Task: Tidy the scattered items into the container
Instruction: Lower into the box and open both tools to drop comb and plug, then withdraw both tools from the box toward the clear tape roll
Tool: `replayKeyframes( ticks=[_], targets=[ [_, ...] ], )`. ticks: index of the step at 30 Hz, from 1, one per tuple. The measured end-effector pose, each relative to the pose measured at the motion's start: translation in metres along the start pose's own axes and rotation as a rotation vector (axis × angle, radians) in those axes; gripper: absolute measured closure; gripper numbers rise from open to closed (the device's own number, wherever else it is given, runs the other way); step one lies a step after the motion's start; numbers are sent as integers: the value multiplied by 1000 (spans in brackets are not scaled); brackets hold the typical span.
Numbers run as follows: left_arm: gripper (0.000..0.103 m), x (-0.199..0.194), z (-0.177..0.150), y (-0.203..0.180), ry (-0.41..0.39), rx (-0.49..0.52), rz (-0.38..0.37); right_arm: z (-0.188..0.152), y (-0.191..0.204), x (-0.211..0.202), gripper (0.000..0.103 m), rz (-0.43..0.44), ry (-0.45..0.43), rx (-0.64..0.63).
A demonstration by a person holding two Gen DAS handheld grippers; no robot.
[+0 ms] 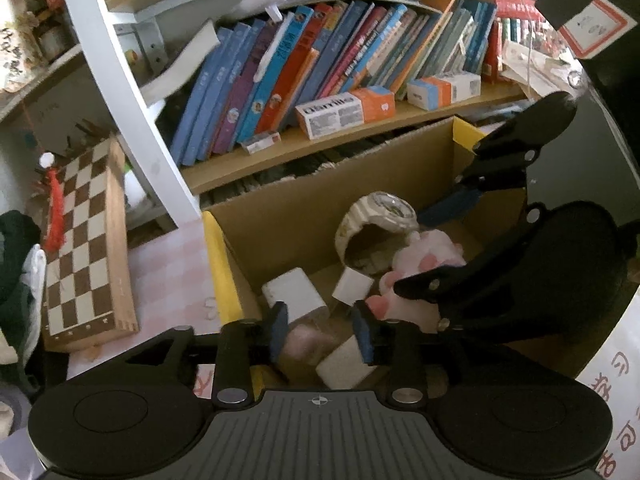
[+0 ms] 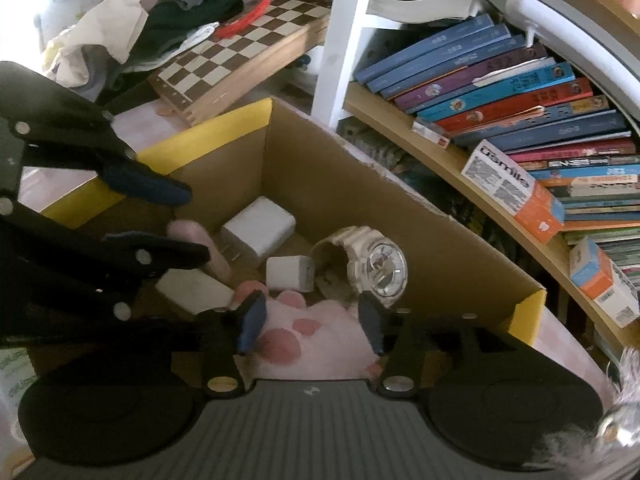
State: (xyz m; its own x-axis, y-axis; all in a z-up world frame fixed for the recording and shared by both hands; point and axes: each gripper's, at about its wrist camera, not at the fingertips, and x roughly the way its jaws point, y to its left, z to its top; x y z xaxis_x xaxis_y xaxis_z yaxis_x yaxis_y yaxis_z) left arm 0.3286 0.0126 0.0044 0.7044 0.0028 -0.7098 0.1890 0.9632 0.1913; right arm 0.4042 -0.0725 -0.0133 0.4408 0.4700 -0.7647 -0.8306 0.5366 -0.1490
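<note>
I find both tongs open and empty over the cardboard box (image 2: 360, 184): right tongs (image 2: 312, 330) straddle the pink plush paw (image 2: 316, 332), watch (image 2: 376, 268) at one o'clock; left tongs (image 1: 322, 330) hover nearby.

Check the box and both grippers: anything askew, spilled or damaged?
Nothing damaged or spilled. The watch, white chargers and pink plush paw lie jumbled inside the cardboard box. Both the left gripper and right gripper are open above it.
</note>
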Motion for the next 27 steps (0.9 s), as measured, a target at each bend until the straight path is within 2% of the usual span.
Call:
replayKeyframes(
  ticks=[7,12,21,27],
  targets=[
    [51,-23,0,-1,-60,-27,0,0,-2,-19,42,-29,-24,32],
    [42,-45,-3,-8,-104,-21,-14,1,-2,-42,31,-54,-68,90],
    [34,-101,-15,-14,-212,-46,-28,-5,9,-106,28,-74,-193,230],
    [33,-136,-29,-11,-265,-80,-23,-19,27,-138,26,-67,-235,266]
  ],
)
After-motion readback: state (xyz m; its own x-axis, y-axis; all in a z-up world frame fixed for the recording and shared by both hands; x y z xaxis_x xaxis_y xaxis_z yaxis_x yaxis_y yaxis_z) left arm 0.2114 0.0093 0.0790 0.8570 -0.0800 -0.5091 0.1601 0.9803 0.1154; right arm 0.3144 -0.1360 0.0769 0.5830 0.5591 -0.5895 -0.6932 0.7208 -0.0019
